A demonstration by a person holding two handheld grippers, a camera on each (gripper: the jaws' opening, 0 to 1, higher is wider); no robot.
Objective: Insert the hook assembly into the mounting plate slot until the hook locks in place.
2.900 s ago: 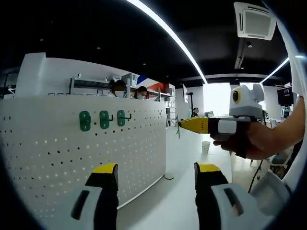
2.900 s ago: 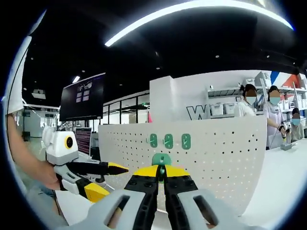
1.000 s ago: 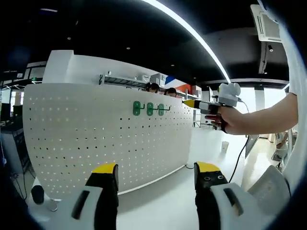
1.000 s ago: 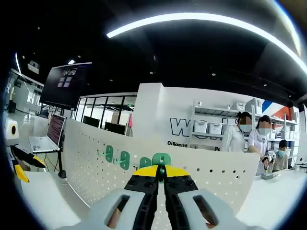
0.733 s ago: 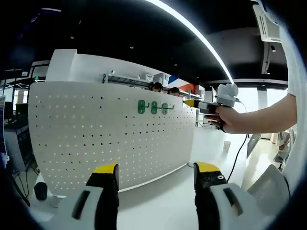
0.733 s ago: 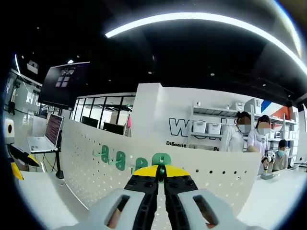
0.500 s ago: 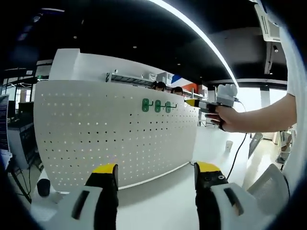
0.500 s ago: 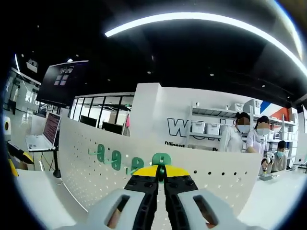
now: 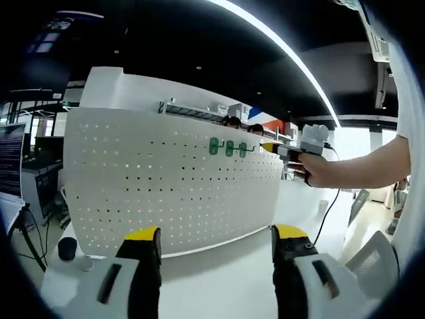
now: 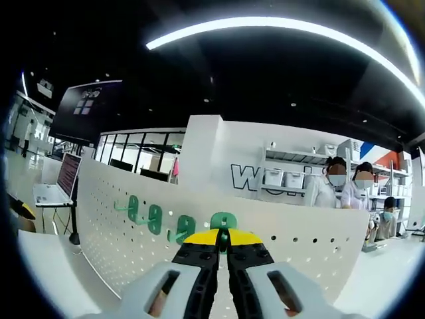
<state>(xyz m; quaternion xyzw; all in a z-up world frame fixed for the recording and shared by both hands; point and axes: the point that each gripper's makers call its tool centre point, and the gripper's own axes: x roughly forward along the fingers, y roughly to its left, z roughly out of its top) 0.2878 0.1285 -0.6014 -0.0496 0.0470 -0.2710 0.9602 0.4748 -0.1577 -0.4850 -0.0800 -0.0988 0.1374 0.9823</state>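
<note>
Green hook assembly (image 10: 222,220) sits pinched in our right gripper (image 10: 223,247) at the white pegboard (image 10: 292,252) — insertion underway; next we press until it locks — left gripper (image 9: 216,266) gapes empty

A black ceiling (image 10: 265,73) spans the room, crossed by a long curved light strip (image 10: 279,26) that serves as the landmark. Below the strip stands a white wall block (image 10: 219,153) with large dark lettering (image 10: 249,178), and beside the lettering a shelf unit (image 10: 299,174) carries pale storage bins. Left of the wall block runs a row of dark-framed windows (image 10: 133,149), and further left a black monitor (image 10: 83,109) hangs high, with an open laptop (image 10: 56,183) beneath it. In the left gripper view, the same strip (image 9: 285,53) leads toward a bright window (image 9: 345,143), and a white surface (image 9: 219,279) lies under it.
</note>
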